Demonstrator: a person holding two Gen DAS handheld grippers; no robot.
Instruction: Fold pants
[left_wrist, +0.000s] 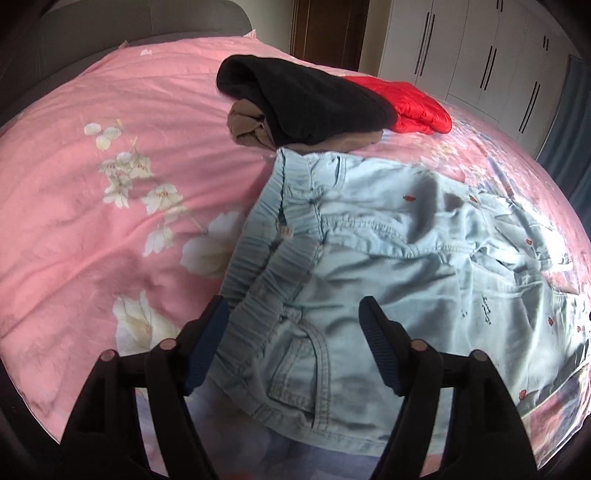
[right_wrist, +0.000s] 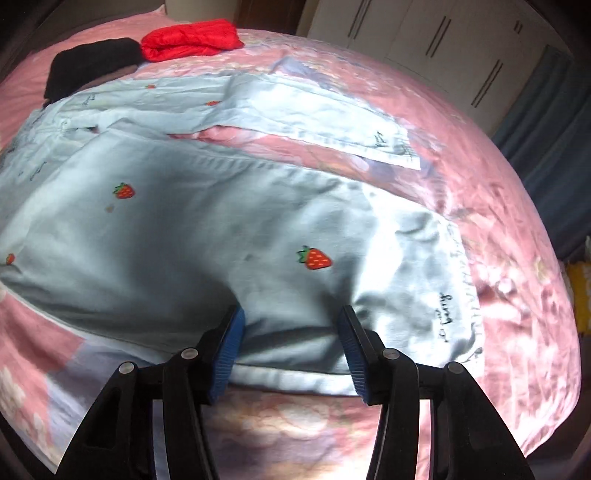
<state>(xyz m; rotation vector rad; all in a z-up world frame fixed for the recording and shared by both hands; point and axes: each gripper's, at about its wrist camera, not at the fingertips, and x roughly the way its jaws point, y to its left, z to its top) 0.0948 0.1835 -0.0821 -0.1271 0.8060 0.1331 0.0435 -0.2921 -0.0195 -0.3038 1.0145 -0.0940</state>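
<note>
- Pants (left_wrist: 369, 258), pale blue with small strawberry print, lie spread on the pink floral bed (left_wrist: 110, 184); waistband toward the left gripper, the two legs running apart toward the right gripper's end.
- Left gripper (left_wrist: 291, 343): jaws wide, straddling the elastic waistband near the pocket, nothing pinched.
- Right gripper (right_wrist: 290, 350): jaws wide over the near leg close to its hem (right_wrist: 461, 295); whether the pads touch the cloth, I cannot tell.
- Far leg (right_wrist: 314, 118) lies separate, a strip of bedding showing between the legs.
- Step judged: the start, setting up the first grasp; no fold visible yet.
- Next move likely calls for both grippers to close on the near edge, then carry it over onto the far leg.
- Black garment (left_wrist: 306, 99) and red garment (left_wrist: 413, 107) sit just beyond the waistband; keep clear.
</note>
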